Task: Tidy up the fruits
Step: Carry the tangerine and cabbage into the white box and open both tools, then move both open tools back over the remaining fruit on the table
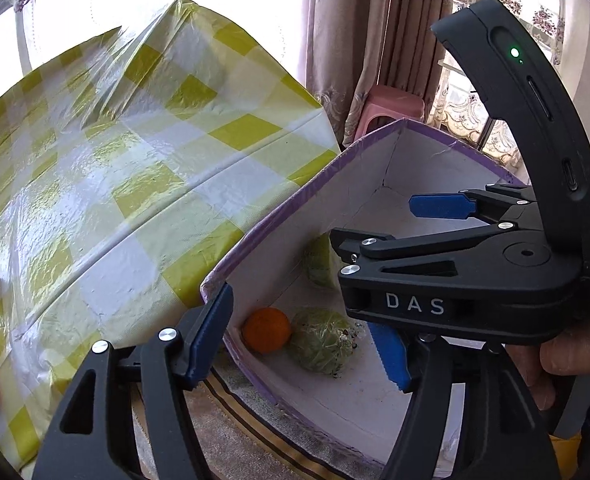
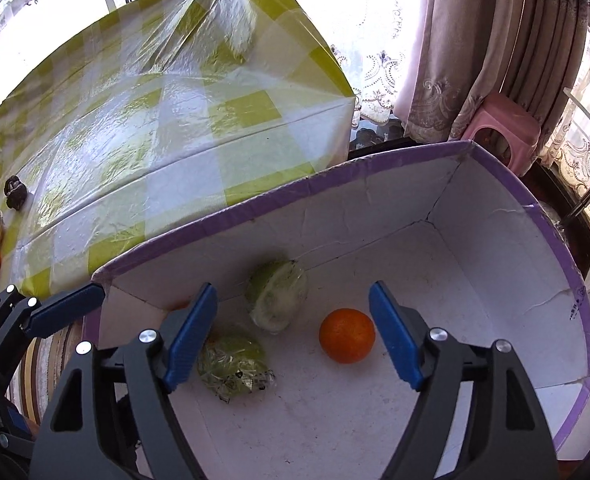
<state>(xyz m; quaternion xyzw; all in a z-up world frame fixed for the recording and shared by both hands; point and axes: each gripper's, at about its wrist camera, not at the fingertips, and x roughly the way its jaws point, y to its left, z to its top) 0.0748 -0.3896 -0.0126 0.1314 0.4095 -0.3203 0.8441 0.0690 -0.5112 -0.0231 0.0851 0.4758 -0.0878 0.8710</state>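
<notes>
So both grippers, left gripper (image 1: 301, 340) and right gripper (image 2: 293, 334), hang with fingers apart, empty, over the purple-rimmed white cardboard box (image 2: 495, 280) holding a round orange (image 2: 347, 341) and what look like two plastic-wrapped green fruits (image 2: 277, 300).

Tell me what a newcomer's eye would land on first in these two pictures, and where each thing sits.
The open white box with purple rim fills the lower right, standing beside the table with the yellow-and-white check cloth. On its floor lie a bright orange and two plastic-wrapped green fruits, with a second orange in the near corner. Both the left gripper and the right gripper hang open and empty over the box.
</notes>
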